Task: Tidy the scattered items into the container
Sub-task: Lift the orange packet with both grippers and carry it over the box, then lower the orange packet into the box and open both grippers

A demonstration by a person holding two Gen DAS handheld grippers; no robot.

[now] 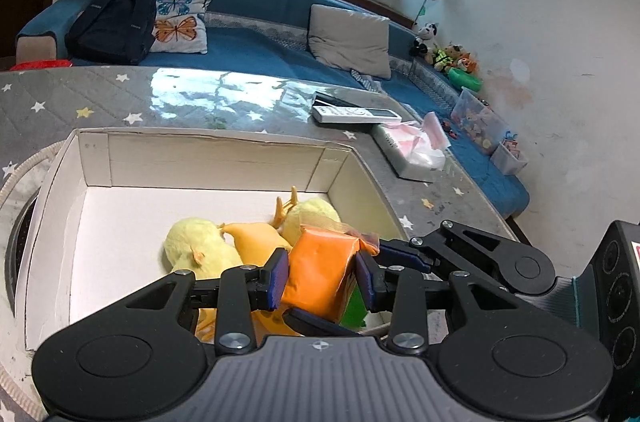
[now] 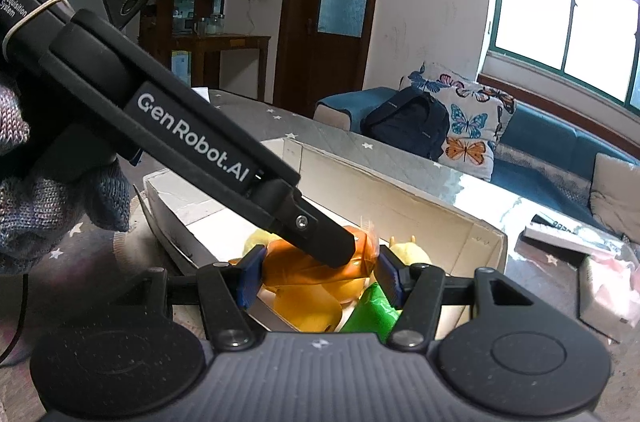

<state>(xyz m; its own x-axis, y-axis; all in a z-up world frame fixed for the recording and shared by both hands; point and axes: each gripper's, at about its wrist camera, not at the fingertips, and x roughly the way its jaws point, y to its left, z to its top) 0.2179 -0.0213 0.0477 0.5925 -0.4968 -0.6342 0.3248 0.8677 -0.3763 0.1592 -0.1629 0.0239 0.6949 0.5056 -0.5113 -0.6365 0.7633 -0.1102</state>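
Our left gripper (image 1: 322,276) clamps the orange packet (image 1: 320,270) over the box (image 1: 216,158); our right gripper (image 2: 318,276) seems open, and crowding could snag the release.

The box (image 1: 96,162) is white, holding an orange packet (image 1: 320,270) and yellow plush toys (image 1: 200,250). The tablecloth (image 1: 60,98) is grey with stars.

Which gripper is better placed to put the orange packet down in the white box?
Left, most likely. The left gripper has its pads on both sides of the orange packet, directly over the white box. The right gripper is open beside it and holds nothing.
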